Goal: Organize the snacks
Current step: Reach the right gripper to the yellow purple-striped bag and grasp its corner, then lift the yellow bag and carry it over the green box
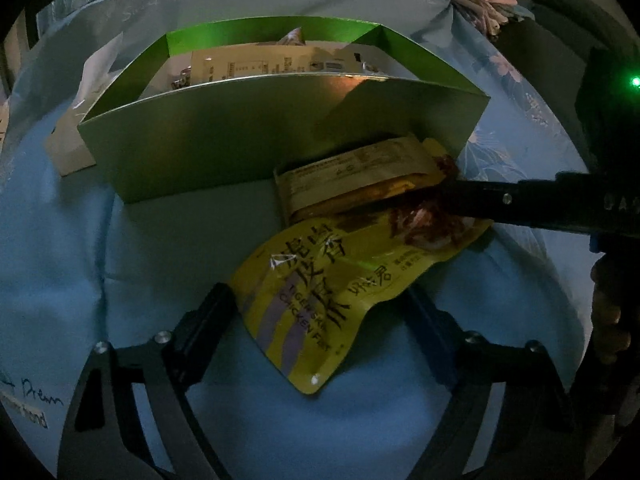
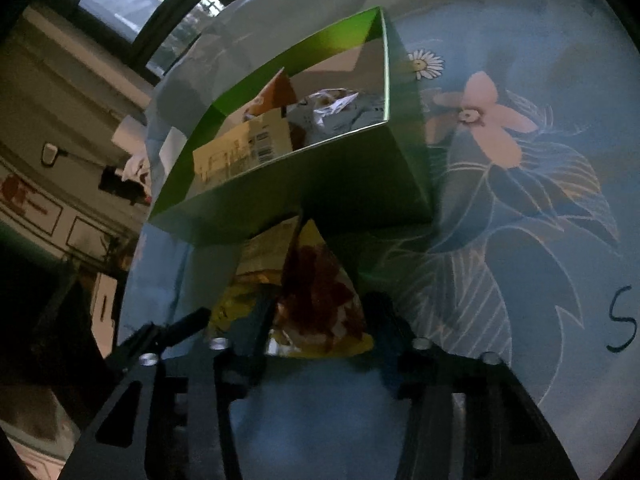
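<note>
Left tool: black slotted links, silver screws. Right tool: same black, silver screws.

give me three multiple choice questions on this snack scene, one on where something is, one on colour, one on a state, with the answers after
1. Where does the yellow chicken feet packet lie?
A. inside the box
B. on the blue cloth in front of the box
C. on the windowsill

2. What colour is the open box?
A. red
B. green
C. white

3. What are the right gripper jaws doing?
A. spread wide, nothing between them
B. closing on the box wall
C. gripping the packet's end

Answers: B, the packet rests on the blue cloth outside the box; B, its walls are green; C, the packet's end sits pinched between the jaws.
</note>
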A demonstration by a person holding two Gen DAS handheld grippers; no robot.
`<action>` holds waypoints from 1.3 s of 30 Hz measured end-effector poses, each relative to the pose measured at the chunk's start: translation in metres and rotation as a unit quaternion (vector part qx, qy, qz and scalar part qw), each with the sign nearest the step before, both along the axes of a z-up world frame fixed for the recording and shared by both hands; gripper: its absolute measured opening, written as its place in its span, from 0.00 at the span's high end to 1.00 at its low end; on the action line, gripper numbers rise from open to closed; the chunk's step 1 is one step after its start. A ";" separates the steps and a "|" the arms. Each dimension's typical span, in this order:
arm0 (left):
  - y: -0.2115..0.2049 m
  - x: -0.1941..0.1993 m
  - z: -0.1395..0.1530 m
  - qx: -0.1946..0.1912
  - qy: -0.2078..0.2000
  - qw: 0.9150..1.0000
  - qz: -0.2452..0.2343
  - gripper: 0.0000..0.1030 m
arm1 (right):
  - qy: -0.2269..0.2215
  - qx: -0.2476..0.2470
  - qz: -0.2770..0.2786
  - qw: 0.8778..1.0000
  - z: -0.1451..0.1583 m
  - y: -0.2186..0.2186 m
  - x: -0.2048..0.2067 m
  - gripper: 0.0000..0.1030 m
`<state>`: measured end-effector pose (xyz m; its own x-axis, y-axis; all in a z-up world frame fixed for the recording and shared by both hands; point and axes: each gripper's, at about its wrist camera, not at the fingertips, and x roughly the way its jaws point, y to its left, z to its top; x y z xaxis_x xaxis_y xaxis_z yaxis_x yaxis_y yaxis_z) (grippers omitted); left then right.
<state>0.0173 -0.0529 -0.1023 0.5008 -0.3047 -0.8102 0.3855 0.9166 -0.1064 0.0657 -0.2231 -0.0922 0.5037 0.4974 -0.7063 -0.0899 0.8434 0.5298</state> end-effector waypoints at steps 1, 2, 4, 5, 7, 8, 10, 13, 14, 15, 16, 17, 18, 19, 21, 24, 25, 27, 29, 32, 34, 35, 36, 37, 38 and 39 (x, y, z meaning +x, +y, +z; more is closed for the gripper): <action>0.001 0.000 0.000 0.000 -0.001 1.000 0.000 0.17 | 0.000 0.000 0.001 1.000 0.000 -0.001 0.000 0.60; 0.001 0.000 0.000 0.000 -0.003 1.000 0.001 0.18 | 0.002 0.001 0.002 1.000 -0.001 -0.002 -0.001 0.66; 0.000 -0.001 0.000 0.001 -0.003 1.000 -0.001 0.20 | 0.004 0.004 0.000 1.000 -0.002 -0.006 -0.003 0.74; 0.000 -0.002 -0.001 0.002 -0.004 1.000 -0.002 0.23 | 0.004 0.004 0.002 1.000 -0.003 -0.007 -0.004 0.80; -0.001 -0.003 0.000 0.014 -0.011 1.000 0.003 0.37 | 0.002 -0.002 0.001 1.000 -0.002 -0.009 -0.007 0.86; 0.000 -0.003 0.001 0.014 -0.011 1.000 0.005 0.44 | 0.000 -0.002 0.001 1.000 -0.002 -0.010 -0.009 0.89; 0.006 -0.001 0.002 0.004 -0.006 1.000 0.011 0.50 | -0.004 -0.002 0.000 1.000 0.000 -0.012 -0.013 0.90; 0.010 -0.003 0.003 -0.004 -0.003 1.000 0.012 0.53 | -0.006 0.011 0.006 1.000 0.001 -0.011 -0.017 0.93; 0.008 -0.005 0.004 -0.002 -0.005 1.000 0.011 0.53 | -0.007 0.014 0.009 1.000 0.002 -0.011 -0.018 0.94; 0.008 -0.006 0.005 -0.002 -0.006 1.000 0.011 0.57 | -0.007 0.018 0.012 1.000 0.003 -0.011 -0.020 0.94; 0.009 -0.008 0.005 -0.004 -0.007 1.000 0.011 0.57 | -0.007 0.025 0.014 1.000 0.004 -0.012 -0.022 0.94; 0.010 -0.009 0.007 -0.008 -0.005 1.000 0.012 0.59 | -0.006 0.034 0.015 0.999 0.005 -0.014 -0.025 0.94; 0.011 -0.009 0.007 -0.013 -0.004 1.000 0.011 0.59 | -0.006 0.039 0.015 0.999 0.006 -0.014 -0.026 0.94; 0.012 -0.011 0.009 -0.018 -0.004 1.000 0.010 0.59 | -0.006 0.045 0.016 0.999 0.007 -0.015 -0.028 0.94; 0.013 -0.015 0.011 -0.021 -0.005 1.000 0.008 0.59 | -0.008 0.054 0.019 0.998 0.011 -0.018 -0.034 0.95; 0.013 -0.022 0.016 -0.025 -0.007 1.000 0.004 0.59 | -0.013 0.060 0.022 0.998 0.017 -0.019 -0.042 0.95; 0.014 -0.026 0.019 -0.029 -0.009 1.000 0.003 0.59 | -0.013 0.062 0.023 0.998 0.018 -0.019 -0.044 0.95; 0.016 -0.032 0.023 -0.033 -0.011 0.999 0.003 0.59 | -0.015 0.068 0.026 0.997 0.022 -0.020 -0.048 0.95; 0.017 -0.037 0.028 -0.034 -0.015 0.999 0.003 0.59 | -0.020 0.070 0.030 0.997 0.027 -0.019 -0.053 0.95; 0.019 -0.042 0.035 -0.034 -0.022 0.999 0.005 0.59 | -0.029 0.068 0.038 0.997 0.036 -0.014 -0.059 0.95; 0.021 -0.043 0.040 -0.034 -0.027 0.999 0.008 0.59 | -0.035 0.067 0.043 0.996 0.042 -0.011 -0.061 0.95; 0.021 -0.043 0.042 -0.033 -0.029 0.999 0.009 0.59 | -0.038 0.068 0.044 0.996 0.044 -0.010 -0.060 0.95; 0.022 -0.043 0.044 -0.033 -0.033 0.999 0.011 0.59 | -0.039 0.069 0.045 0.996 0.045 -0.009 -0.060 0.95; 0.022 -0.043 0.046 -0.033 -0.036 0.999 0.012 0.59 | -0.041 0.070 0.045 0.996 0.046 -0.008 -0.060 0.95; 0.022 -0.043 0.049 -0.032 -0.040 0.999 0.015 0.59 | -0.043 0.072 0.044 0.996 0.048 -0.007 -0.059 0.95; 0.023 -0.042 0.051 -0.032 -0.043 0.998 0.017 0.59 | -0.044 0.074 0.044 0.995 0.048 -0.008 -0.060 0.95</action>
